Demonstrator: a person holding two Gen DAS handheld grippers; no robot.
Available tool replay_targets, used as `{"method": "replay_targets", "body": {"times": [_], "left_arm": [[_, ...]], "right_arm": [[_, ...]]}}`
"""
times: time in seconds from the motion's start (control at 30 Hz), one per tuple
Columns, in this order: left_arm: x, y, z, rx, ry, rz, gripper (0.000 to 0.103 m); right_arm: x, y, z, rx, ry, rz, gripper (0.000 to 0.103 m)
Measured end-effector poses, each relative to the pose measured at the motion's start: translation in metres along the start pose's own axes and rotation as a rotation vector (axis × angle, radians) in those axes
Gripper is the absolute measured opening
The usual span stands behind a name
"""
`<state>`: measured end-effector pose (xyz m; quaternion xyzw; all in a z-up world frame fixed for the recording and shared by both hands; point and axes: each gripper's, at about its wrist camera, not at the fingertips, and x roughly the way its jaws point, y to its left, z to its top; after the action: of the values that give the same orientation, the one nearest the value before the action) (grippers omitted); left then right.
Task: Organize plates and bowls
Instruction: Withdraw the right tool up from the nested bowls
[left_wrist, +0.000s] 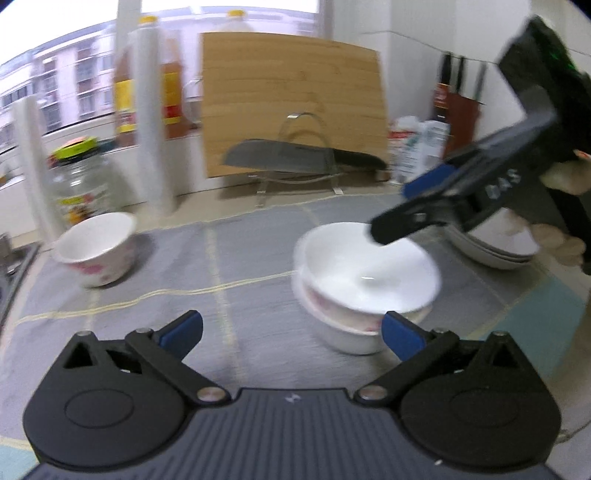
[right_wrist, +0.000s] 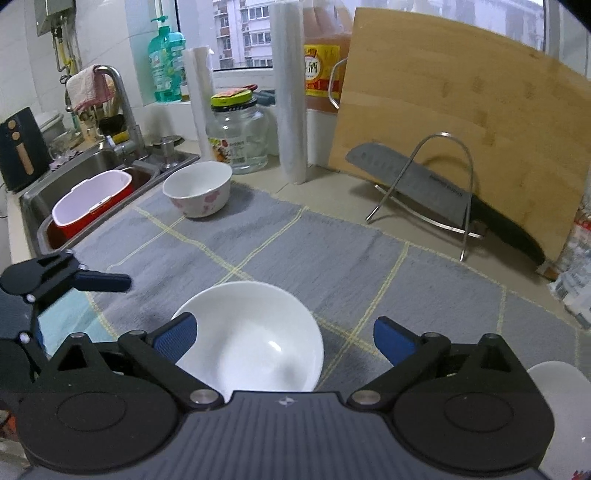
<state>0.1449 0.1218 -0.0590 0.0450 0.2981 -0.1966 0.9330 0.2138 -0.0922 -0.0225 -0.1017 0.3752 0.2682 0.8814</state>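
Note:
A plain white bowl (left_wrist: 365, 273) sits nested in a floral bowl (left_wrist: 347, 328) on the grey checked mat (left_wrist: 229, 258). My left gripper (left_wrist: 291, 332) is open just in front of this stack, with its right pad beside the lower bowl. My right gripper (left_wrist: 402, 206) reaches in from the right, open, one fingertip over the white bowl's inside. In the right wrist view the white bowl (right_wrist: 258, 332) lies under and between the wide-open fingers of the right gripper (right_wrist: 284, 336). A second floral bowl (right_wrist: 199, 188) stands alone at the mat's far left. Stacked white plates (left_wrist: 491, 251) lie to the right.
A cleaver on a wire rack (right_wrist: 424, 188) leans before a wooden cutting board (right_wrist: 461, 110) at the back. A glass jar (right_wrist: 238, 136), white rolls (right_wrist: 290, 92) and an oil bottle (right_wrist: 321, 66) line the window. The sink (right_wrist: 33, 203) with a red-and-white tub (right_wrist: 88, 199) is at the left.

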Motion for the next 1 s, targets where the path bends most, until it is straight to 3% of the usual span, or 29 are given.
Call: {"method": "replay_targets", "body": {"times": [0.23,0.53,0.77,1.0], "left_arm": [[-0.012,0.042,-0.005,-0.033,-0.006,0.09,0.102],[-0.022,0.091,-0.008,-0.078,0.019,0.049,0.102],[-0.029,0.105,0.009,-0.098,0.017,0.163,0.102],[-0.031,0.107,0.037,-0.069,0.021,0.229,0.102]], "right_arm": [[0.008,0.02,0.012,0.0,-0.025,-0.028,0.103],[0.023,0.063,0.026,-0.035,-0.039,-0.056,0.103],[0.027,0.078,0.03,-0.119,-0.075,-0.004,0.103],[0.029,0.074,0.034,-0.093,-0.131,0.031,0.103]]}}
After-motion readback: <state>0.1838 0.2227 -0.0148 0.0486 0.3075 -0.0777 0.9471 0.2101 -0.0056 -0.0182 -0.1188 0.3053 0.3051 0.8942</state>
